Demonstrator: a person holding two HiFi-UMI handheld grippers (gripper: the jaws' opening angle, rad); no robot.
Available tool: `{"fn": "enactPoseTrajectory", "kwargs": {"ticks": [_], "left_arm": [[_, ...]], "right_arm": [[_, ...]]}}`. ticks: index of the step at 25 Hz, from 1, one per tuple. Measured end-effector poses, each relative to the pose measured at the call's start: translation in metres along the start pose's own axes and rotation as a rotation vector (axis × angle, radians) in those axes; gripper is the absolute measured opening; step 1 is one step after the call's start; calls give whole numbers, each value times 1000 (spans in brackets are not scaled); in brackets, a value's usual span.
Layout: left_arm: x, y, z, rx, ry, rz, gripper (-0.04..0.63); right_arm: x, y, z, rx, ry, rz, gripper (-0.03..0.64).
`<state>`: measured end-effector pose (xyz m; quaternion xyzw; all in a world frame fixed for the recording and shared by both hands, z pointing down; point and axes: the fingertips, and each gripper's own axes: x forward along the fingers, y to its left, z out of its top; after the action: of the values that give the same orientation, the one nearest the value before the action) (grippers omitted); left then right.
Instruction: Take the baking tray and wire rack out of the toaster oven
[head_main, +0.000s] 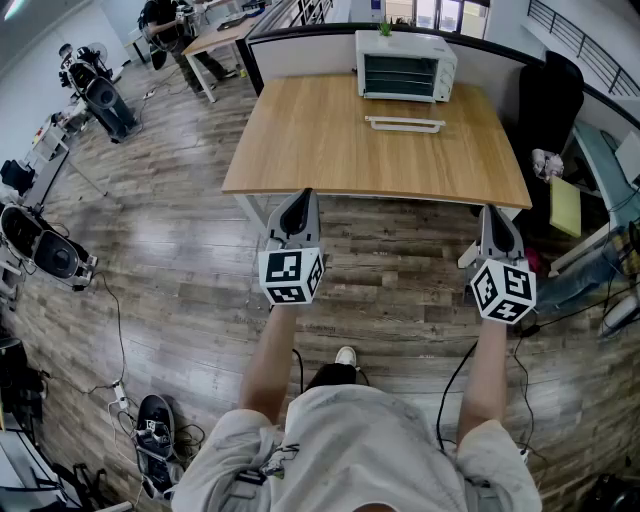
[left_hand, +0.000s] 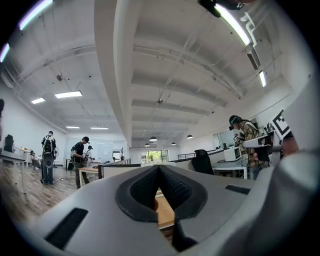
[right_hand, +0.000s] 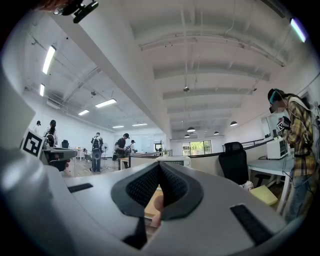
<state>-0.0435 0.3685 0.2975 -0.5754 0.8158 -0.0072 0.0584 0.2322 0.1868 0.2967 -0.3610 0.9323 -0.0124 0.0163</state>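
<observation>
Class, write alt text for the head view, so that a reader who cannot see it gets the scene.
Seen from above, a person holds a left claw and a right claw, both shut and empty, at the near edge of a wooden table. A white toaster oven sits at the table's far edge.

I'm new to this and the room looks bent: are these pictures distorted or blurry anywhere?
Head view: fisheye, floor planks bow. Left gripper view: black corners, left tongs close and soft. Right gripper view: same dark rim, ceiling beam curves.
</observation>
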Motion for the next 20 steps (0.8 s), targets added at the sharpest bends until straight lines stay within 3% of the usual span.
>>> {"fn": "enactPoseTrajectory", "kwargs": {"ticks": [7, 16, 20], "left_arm": [[-1, -1, -3, -5, 9, -8, 14], [5, 3, -12, -15, 19, -10, 15], [9, 5, -16, -10, 24, -16, 14]], "right_arm": [[2, -2, -5, 55, -9, -34, 18], [12, 6, -15, 19, 13, -27, 18], [19, 14, -21, 20, 17, -4, 92]]}}
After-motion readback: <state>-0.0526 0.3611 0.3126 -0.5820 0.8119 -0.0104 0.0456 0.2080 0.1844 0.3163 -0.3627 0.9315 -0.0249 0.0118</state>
